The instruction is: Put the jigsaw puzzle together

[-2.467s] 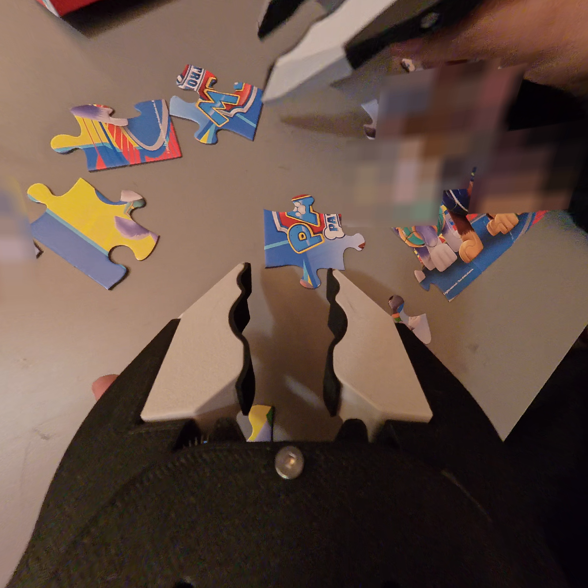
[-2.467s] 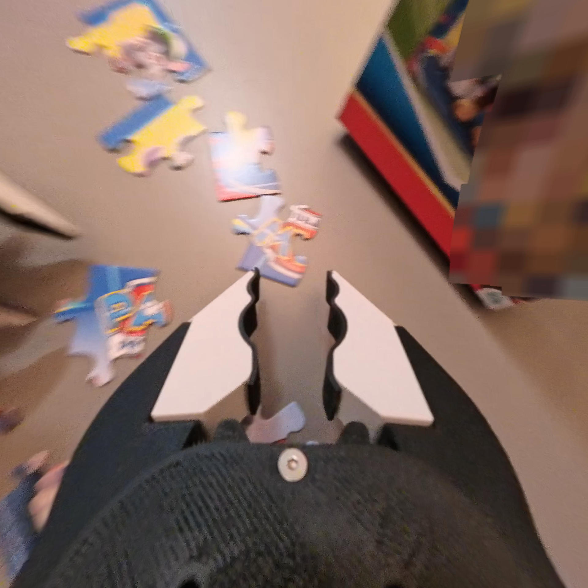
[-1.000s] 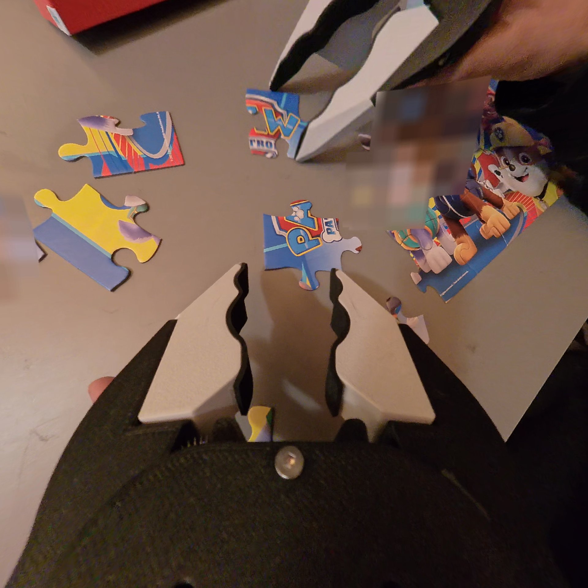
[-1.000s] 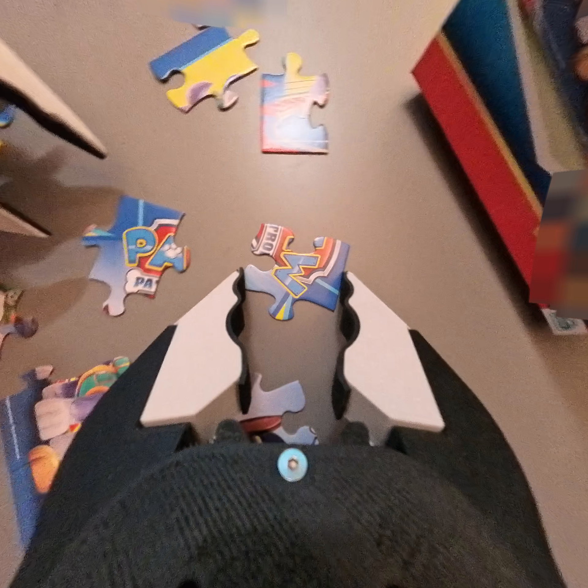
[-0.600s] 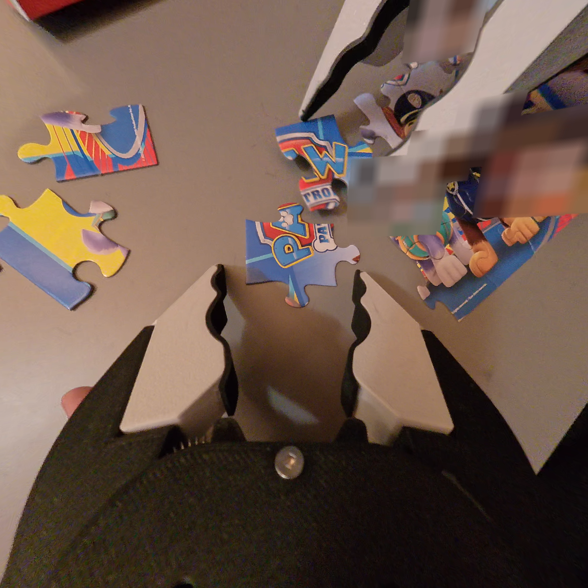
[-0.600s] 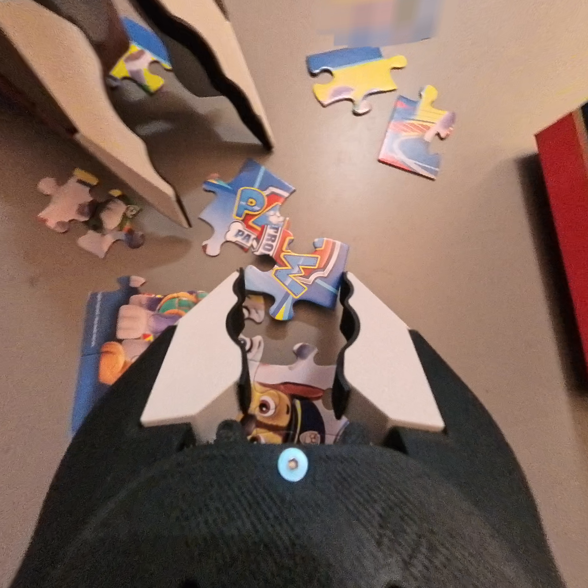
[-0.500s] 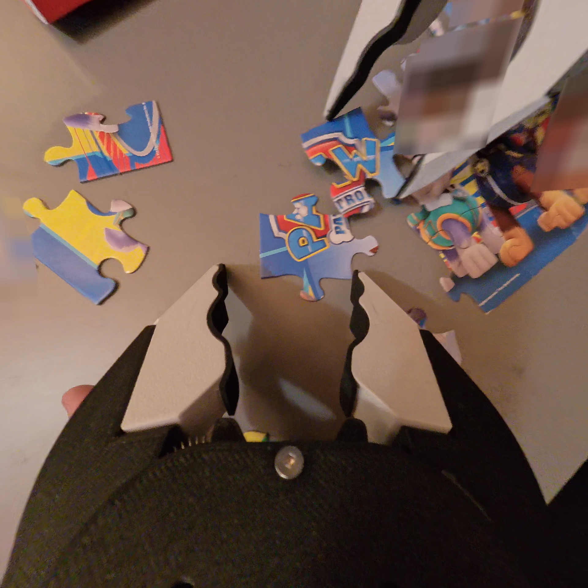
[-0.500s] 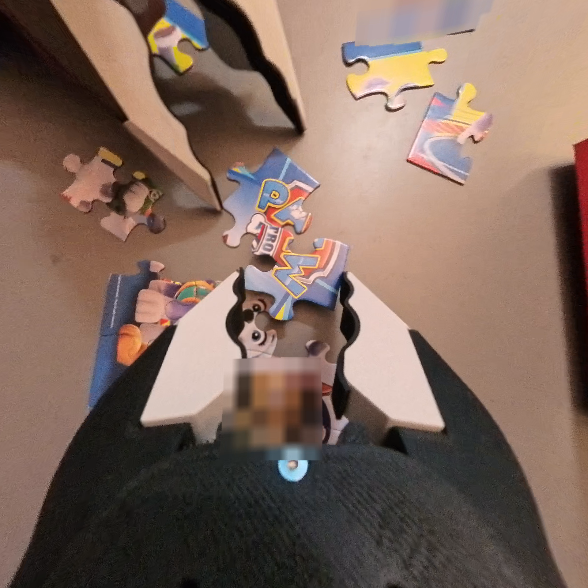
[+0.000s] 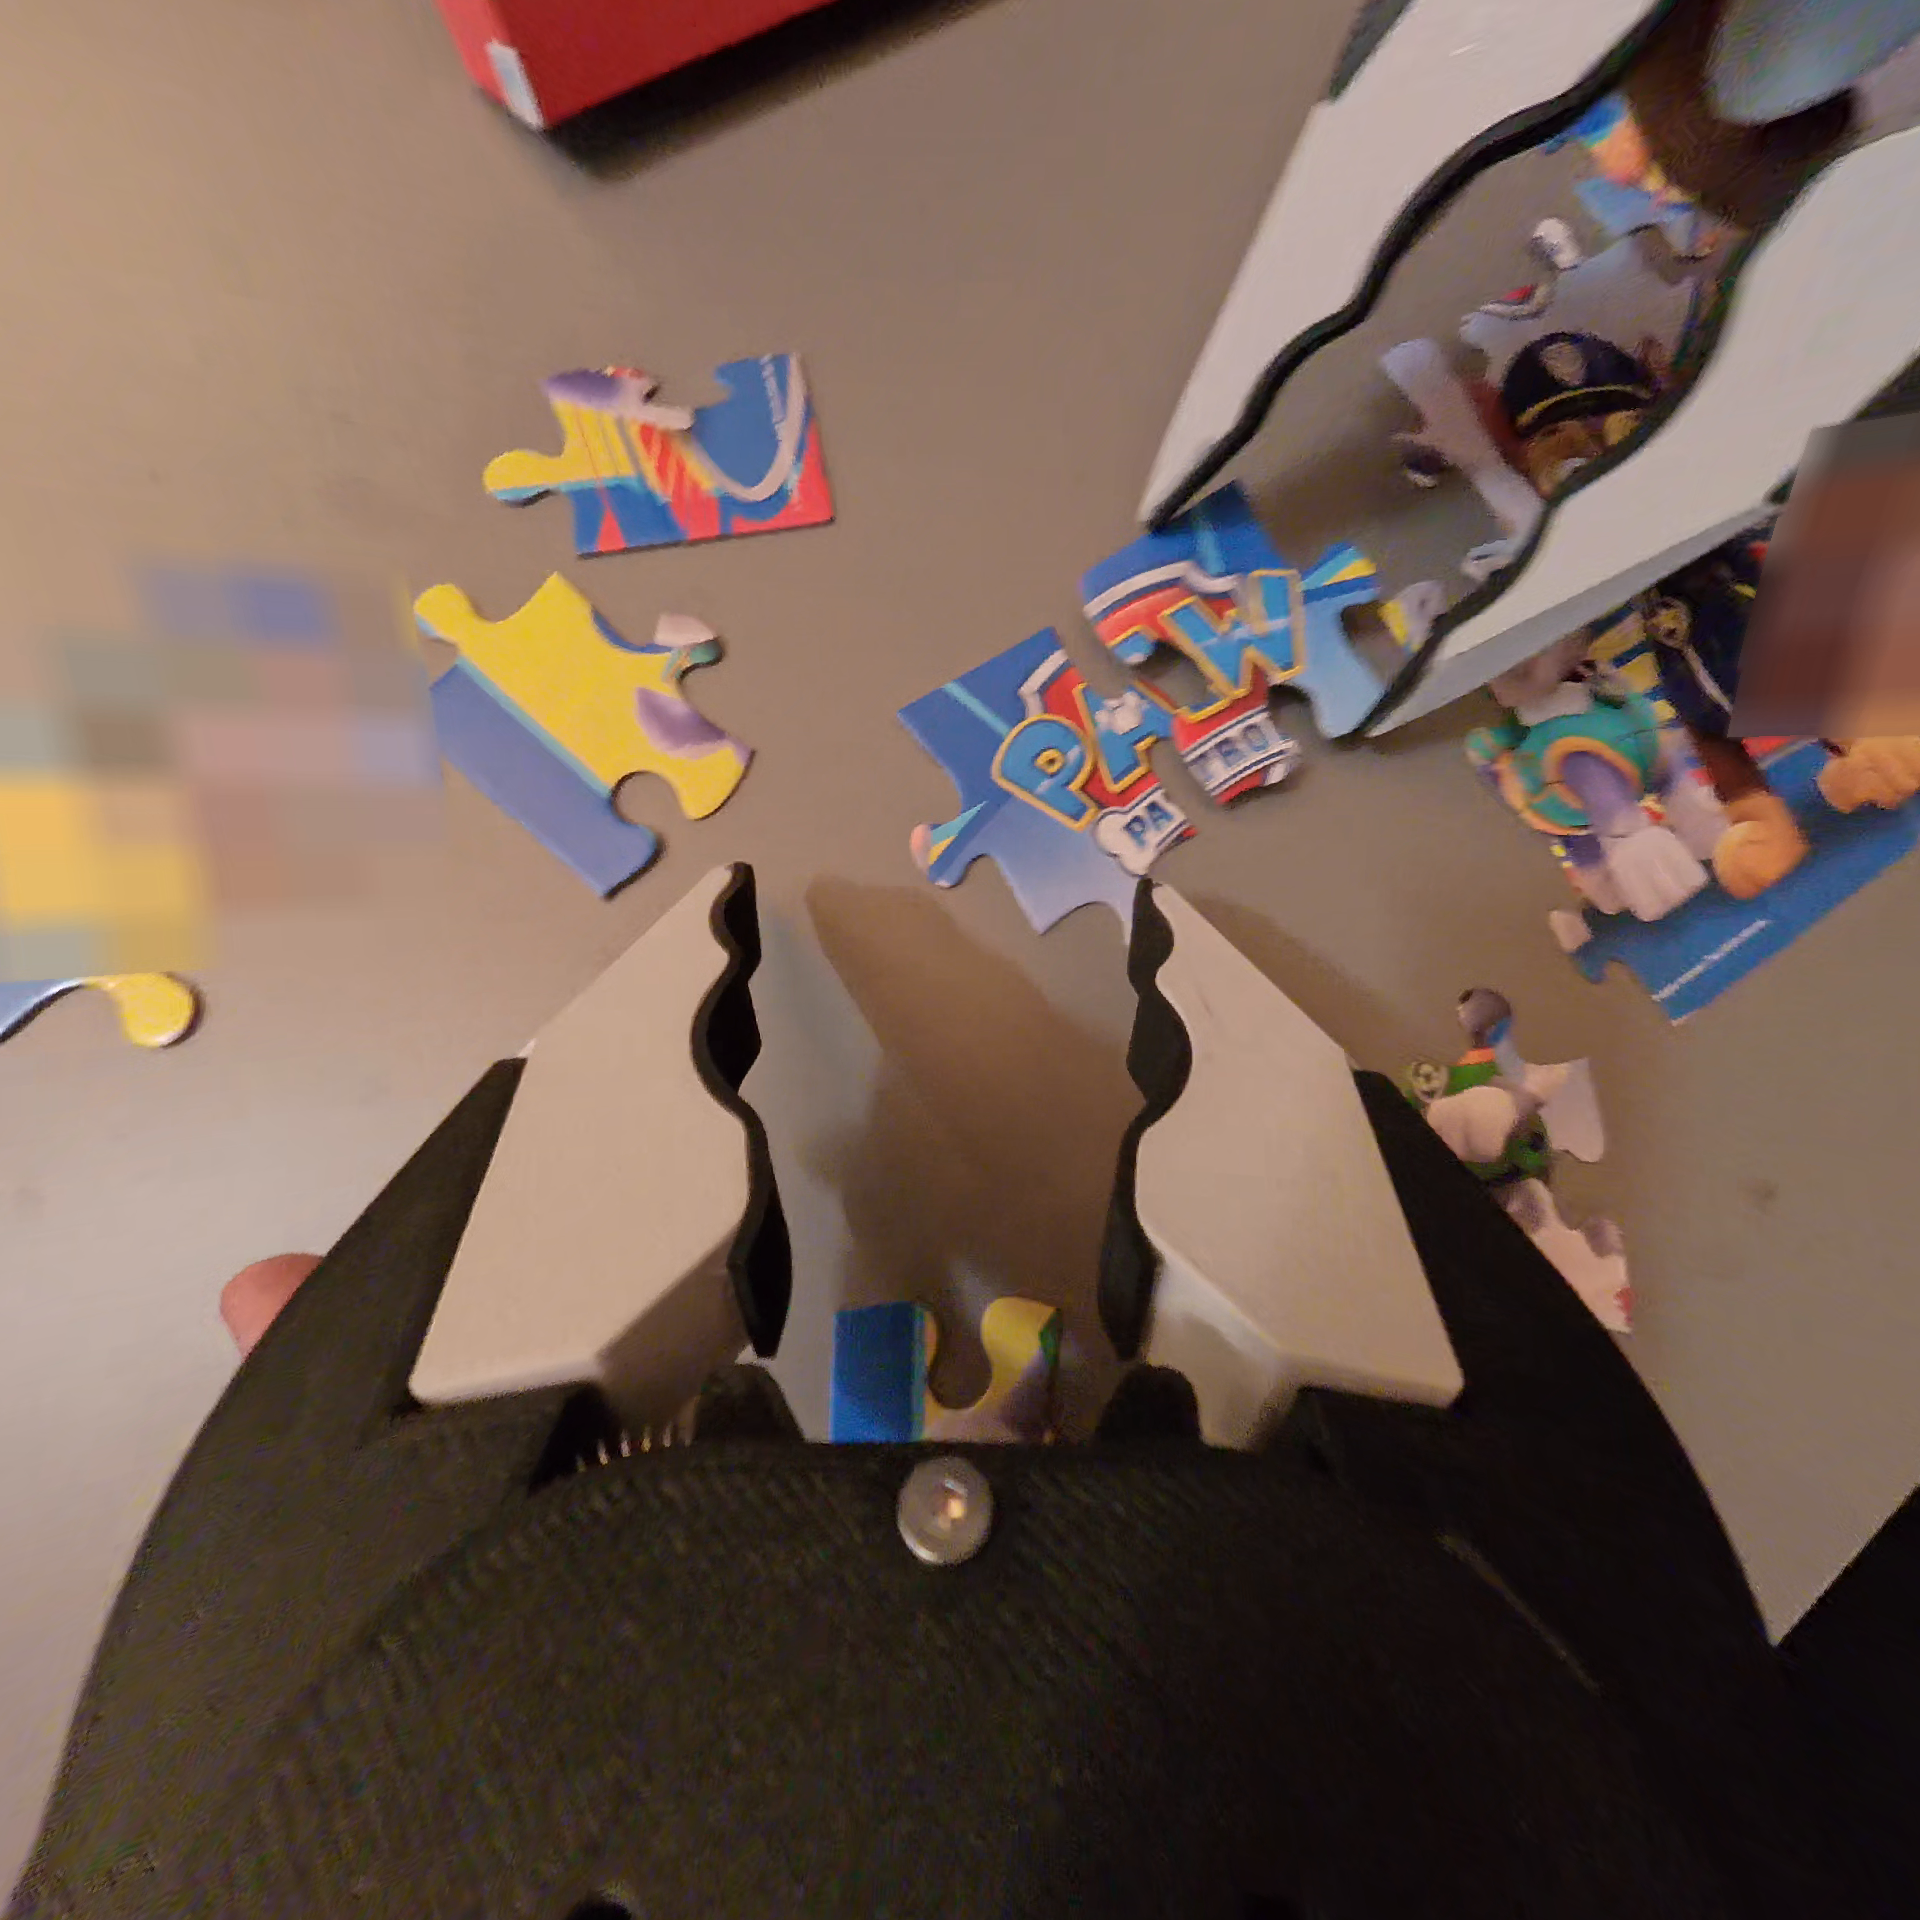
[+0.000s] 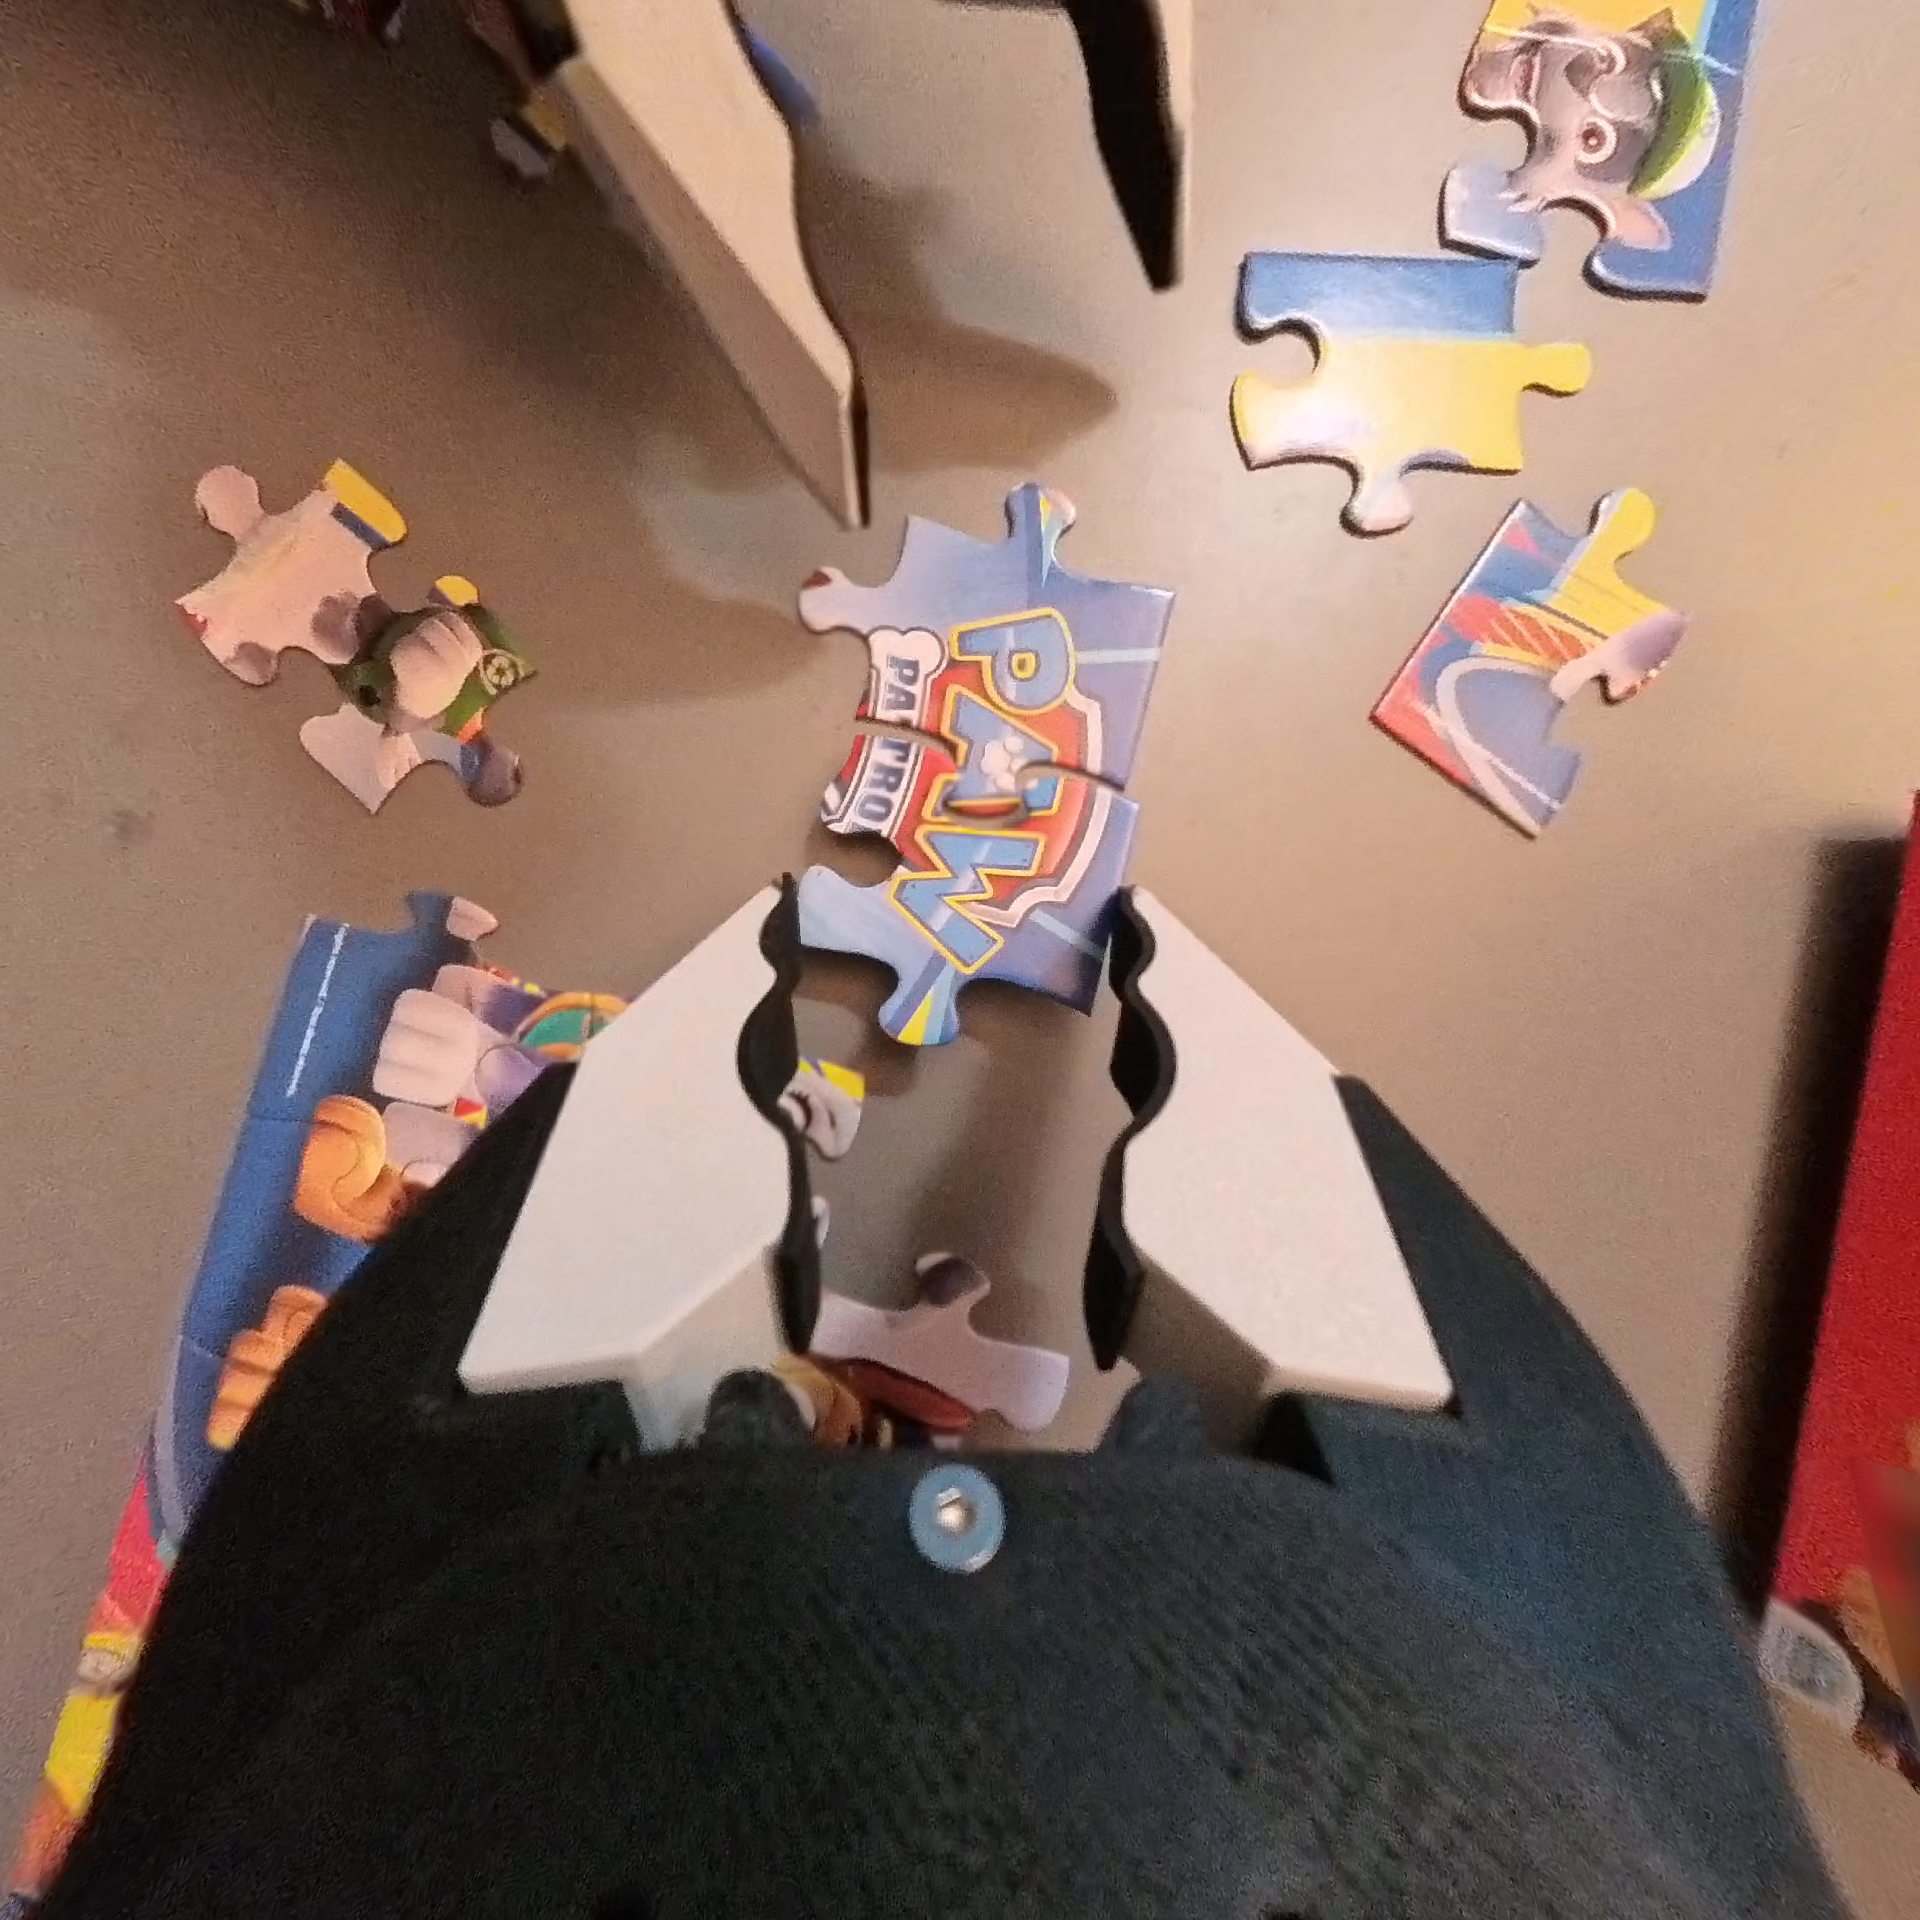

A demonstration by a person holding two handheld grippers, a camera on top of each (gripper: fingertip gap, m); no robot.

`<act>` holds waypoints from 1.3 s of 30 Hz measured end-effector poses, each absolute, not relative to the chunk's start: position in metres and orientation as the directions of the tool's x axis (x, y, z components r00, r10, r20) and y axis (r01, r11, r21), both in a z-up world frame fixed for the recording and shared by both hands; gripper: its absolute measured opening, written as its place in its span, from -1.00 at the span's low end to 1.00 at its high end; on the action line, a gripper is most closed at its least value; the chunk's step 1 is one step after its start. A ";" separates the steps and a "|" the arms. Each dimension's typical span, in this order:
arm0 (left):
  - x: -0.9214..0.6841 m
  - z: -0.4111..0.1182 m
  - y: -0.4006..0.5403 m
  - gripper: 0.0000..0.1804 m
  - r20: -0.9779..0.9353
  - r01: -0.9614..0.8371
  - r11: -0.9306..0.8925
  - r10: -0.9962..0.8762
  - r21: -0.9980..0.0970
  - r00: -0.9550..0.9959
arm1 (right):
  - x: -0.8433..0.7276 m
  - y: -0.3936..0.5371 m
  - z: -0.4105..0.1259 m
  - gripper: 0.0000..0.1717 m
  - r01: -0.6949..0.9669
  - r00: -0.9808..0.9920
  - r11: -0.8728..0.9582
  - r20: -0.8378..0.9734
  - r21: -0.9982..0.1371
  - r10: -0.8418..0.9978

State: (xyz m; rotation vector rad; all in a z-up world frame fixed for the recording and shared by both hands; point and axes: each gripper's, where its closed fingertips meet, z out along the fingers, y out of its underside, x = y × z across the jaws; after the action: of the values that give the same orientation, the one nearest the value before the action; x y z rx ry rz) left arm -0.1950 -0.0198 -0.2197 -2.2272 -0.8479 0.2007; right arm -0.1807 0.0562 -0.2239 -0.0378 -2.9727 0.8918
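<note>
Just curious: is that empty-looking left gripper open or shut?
Open. The left gripper's fingers stand well apart over bare table, nothing between them; the blue logo piece lies just beyond.

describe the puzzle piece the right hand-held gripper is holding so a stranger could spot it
On the grey table, find the right hand-held gripper. The held piece is clamped between its fingertips, locked against a matching loose logo piece. Only it is gripped; it is blue and red with a yellow-edged letter.
</note>
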 end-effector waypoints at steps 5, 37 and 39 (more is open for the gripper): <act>-0.184 -0.223 -0.005 -0.24 0.073 0.466 -0.555 0.587 -0.689 0.807 | -0.182 0.056 -0.235 -0.31 -0.013 -1.000 0.852 0.012 -0.523 -0.008; -0.187 -0.220 0.014 -0.61 0.185 0.513 -0.494 0.569 -0.702 0.801 | -0.187 0.055 -0.213 -0.65 0.201 -0.961 0.691 -0.003 -0.694 0.276; -0.188 -0.223 0.013 -0.73 0.157 0.505 -0.512 0.578 -0.695 0.801 | -0.189 0.049 -0.215 -0.68 0.214 -0.959 0.687 -0.017 -0.695 0.282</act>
State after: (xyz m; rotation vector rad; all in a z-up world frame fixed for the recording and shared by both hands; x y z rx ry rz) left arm -0.1882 0.0134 -0.2226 -2.2135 -0.7951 0.1211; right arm -0.1887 0.0488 -0.2153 -0.4131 -2.8011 1.1356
